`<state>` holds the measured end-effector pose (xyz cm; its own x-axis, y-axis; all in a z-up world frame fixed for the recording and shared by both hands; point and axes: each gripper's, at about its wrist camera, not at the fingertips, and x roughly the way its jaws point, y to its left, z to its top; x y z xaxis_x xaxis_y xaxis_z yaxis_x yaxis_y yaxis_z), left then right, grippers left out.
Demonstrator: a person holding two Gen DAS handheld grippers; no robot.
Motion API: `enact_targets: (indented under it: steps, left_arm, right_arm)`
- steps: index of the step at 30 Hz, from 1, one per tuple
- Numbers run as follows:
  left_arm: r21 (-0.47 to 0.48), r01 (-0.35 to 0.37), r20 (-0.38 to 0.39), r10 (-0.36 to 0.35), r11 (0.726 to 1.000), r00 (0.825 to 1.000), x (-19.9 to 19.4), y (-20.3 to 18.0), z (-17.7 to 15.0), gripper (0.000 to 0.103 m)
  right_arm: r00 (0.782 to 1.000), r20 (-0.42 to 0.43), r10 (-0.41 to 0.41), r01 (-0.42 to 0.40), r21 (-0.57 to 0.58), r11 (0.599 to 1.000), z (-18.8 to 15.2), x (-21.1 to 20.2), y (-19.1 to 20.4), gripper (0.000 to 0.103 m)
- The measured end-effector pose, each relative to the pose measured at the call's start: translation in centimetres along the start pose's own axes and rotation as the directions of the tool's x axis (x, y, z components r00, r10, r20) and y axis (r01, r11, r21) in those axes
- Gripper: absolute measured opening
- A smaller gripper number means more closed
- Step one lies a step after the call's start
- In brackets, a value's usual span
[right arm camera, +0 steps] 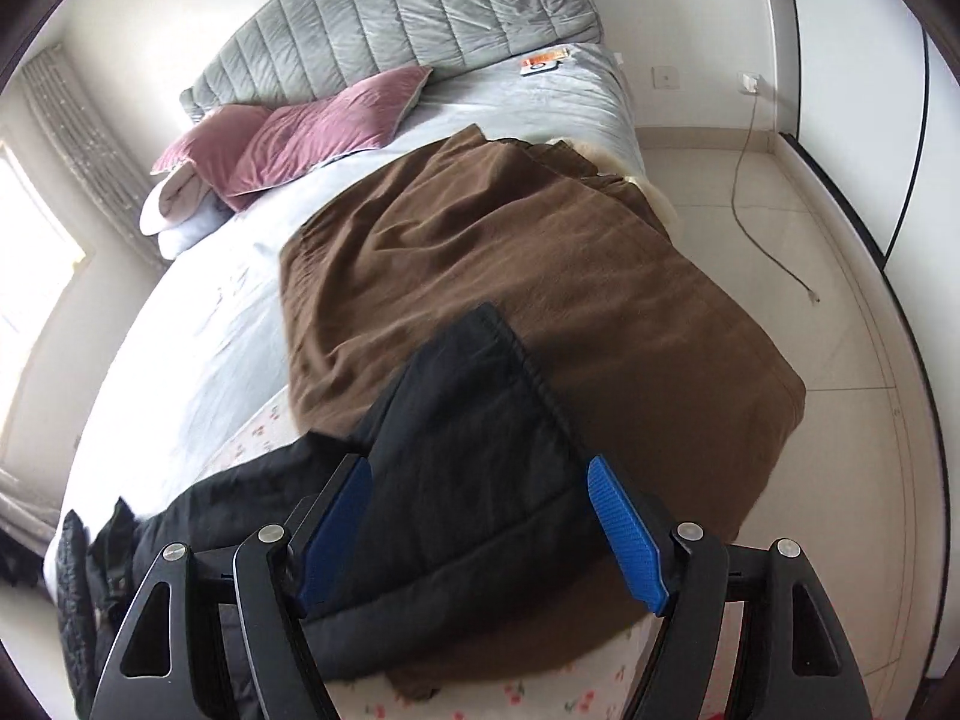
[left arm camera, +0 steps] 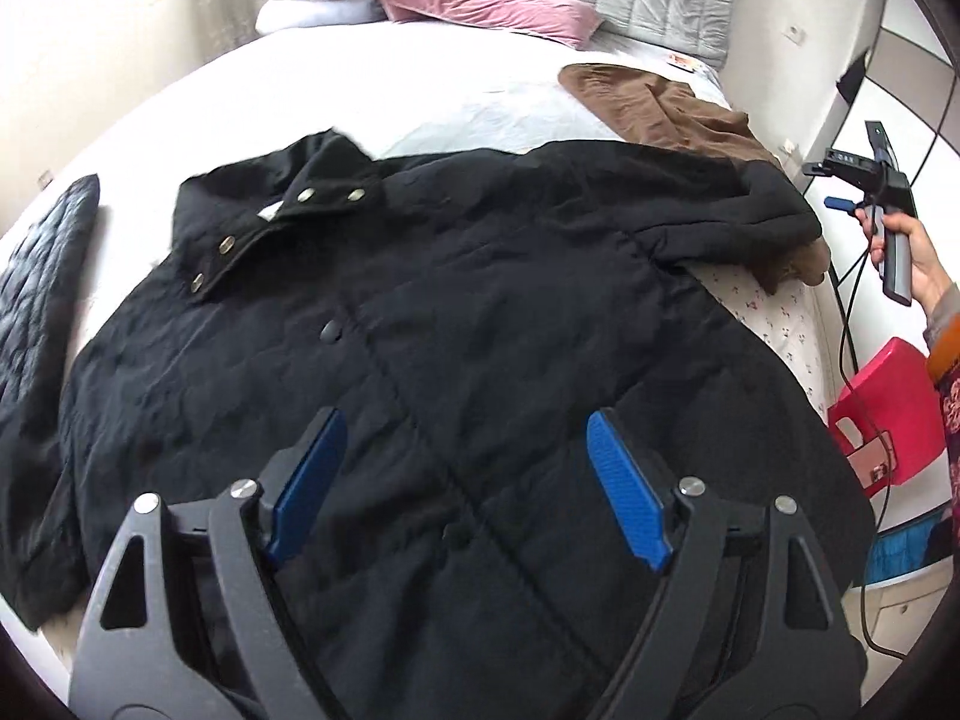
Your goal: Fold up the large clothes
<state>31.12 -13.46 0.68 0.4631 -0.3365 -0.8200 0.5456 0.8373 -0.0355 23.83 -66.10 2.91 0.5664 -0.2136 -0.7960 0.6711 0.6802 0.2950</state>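
On the bed (left arm camera: 198,90) lies my big black coat (left arm camera: 420,300), spread flat with its front up and its collar toward the far side. My left gripper (left arm camera: 465,486) hangs over the lower part of the coat with its blue pads wide apart, and nothing is between them. My right gripper (right arm camera: 480,525) is wide apart too, with nothing pinched. It hovers over the coat's sleeve (right arm camera: 456,438), which sticks out to the side and lies on top of a brown blanket (right arm camera: 540,276). I can see that gripper from my left side as well, held in my hand (left arm camera: 900,252) past the bed's edge. I think the coat will feel soft and puffy, since it has stitched squares like a quilt. It looks thick, so I guess it is a bit heavy and will sag when I lift it. The cloth looks smooth, so it may slip if I only pinch a little bit. I would grab a fat bunch of cloth at an edge or seam. The sleeve end has a neat hem, and that seems a good place for my right gripper. The bottom hem or side seam looks best for my left gripper. The snaps (left arm camera: 306,195) near the collar are hard, so I would not pinch there.
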Motion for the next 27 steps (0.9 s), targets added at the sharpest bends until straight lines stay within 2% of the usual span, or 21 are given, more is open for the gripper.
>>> enact_targets:
  steps: [2,4,6,8,9,10,12,13,14,15,16,18,19,20,21,22,23,25,26,27]
  left_arm:
    - [0.054,-0.004,0.012,0.003,0.999,1.0,3.7,-1.6,2.8,0.083]
    - [0.067,0.023,0.035,-0.025,0.998,0.999,7.3,-2.9,5.5,0.082]
    - [0.05,0.047,0.082,-0.052,0.998,0.995,10.6,-3.9,7.9,0.082]
    - [0.009,0.072,0.126,-0.073,0.997,0.989,13.6,-4.5,9.8,0.081]
    - [-0.025,0.095,0.135,-0.091,0.995,0.987,14.7,-4.5,10.5,0.076]
    - [-0.063,0.128,0.146,-0.118,0.99,0.982,15.6,-4.3,10.9,0.073]
    - [-0.138,0.181,0.183,-0.154,0.974,0.971,17.0,-3.6,11.6,0.059]
    - [-0.165,0.189,0.205,-0.154,0.968,0.967,17.5,-3.2,11.8,0.054]
    - [-0.187,0.193,0.229,-0.148,0.963,0.962,18.0,-2.6,11.9,0.043]
    - [-0.214,0.207,0.256,-0.15,0.955,0.955,18.4,-2.0,11.8,0.038]
    - [-0.237,0.214,0.265,-0.149,0.948,0.953,19.1,-1.3,11.7,0.037]
    - [-0.269,0.151,0.192,-0.1,0.951,0.976,21.5,-0.3,11.4,0.028]
    - [-0.298,0.15,0.129,-0.116,0.943,0.985,23.1,0.5,11.4,0.024]
    - [-0.331,0.156,0.126,-0.12,0.931,0.985,23.7,1.0,11.5,0.015]
    - [-0.343,0.148,0.126,-0.11,0.928,0.986,23.8,1.5,12.0,0.013]
    - [-0.337,0.123,0.114,-0.09,0.933,0.989,23.8,1.6,12.5,0.013]
    - [-0.324,0.093,0.098,-0.064,0.942,0.993,23.7,1.5,13.0,0.013]
    - [-0.295,0.044,0.082,-0.02,0.954,0.996,22.7,0.9,13.3,0.026]
    - [-0.279,0.031,0.087,-0.007,0.96,0.996,21.7,0.4,13.0,0.047]
    - [-0.256,0.031,0.094,-0.007,0.966,0.996,20.6,0.0,12.3,0.061]
  right_arm:
    - [0.999,-0.001,-0.034,0.034,-0.013,0.999,0.7,3.0,-0.1,0.076]
    - [0.999,-0.005,-0.039,0.039,-0.013,0.999,1.0,5.6,-0.1,0.075]
    - [0.998,-0.017,-0.054,0.054,0.011,0.998,0.7,7.6,0.0,0.063]
    - [0.995,0.012,-0.094,0.094,0.003,0.996,-0.1,7.8,0.8,0.011]
    - [0.995,0.049,-0.087,0.088,-0.016,0.996,-0.3,7.0,1.5,0.01]
    - [0.987,0.127,-0.103,0.11,-0.048,0.993,-0.7,5.3,2.5,0.009]
    - [0.94,0.313,-0.133,0.184,-0.142,0.973,-1.2,1.6,4.2,0.008]
    - [0.916,0.369,-0.16,0.233,-0.162,0.959,-1.3,0.4,4.5,0.008]
    - [0.893,0.41,-0.186,0.28,-0.183,0.942,-1.2,-0.1,4.6,0.008]
    - [0.88,0.422,-0.217,0.327,-0.208,0.922,-1.2,0.3,4.6,0.008]
    - [0.876,0.403,-0.266,0.38,-0.236,0.894,-1.3,1.5,4.6,0.008]
    - [0.865,0.342,-0.367,0.466,-0.278,0.84,-1.9,5.4,4.1,0.008]
    - [0.869,0.288,-0.404,0.481,-0.295,0.826,-2.3,7.7,3.6,0.008]
    - [0.872,0.266,-0.41,0.48,-0.306,0.822,-3.1,9.6,3.2,0.008]
    - [0.851,0.308,-0.426,0.514,-0.319,0.796,-4.0,10.3,3.4,0.009]
    - [0.827,0.354,-0.435,0.547,-0.332,0.769,-4.6,10.5,3.8,0.011]
    - [0.818,0.371,-0.439,0.559,-0.336,0.758,-4.9,10.4,3.8,0.012]
    - [0.828,0.353,-0.436,0.545,-0.322,0.774,-4.3,9.2,3.4,0.015]
    - [0.838,0.338,-0.429,0.529,-0.308,0.791,-3.9,8.3,3.1,0.02]
    - [0.854,0.319,-0.412,0.502,-0.292,0.814,-3.5,7.2,3.1,0.023]
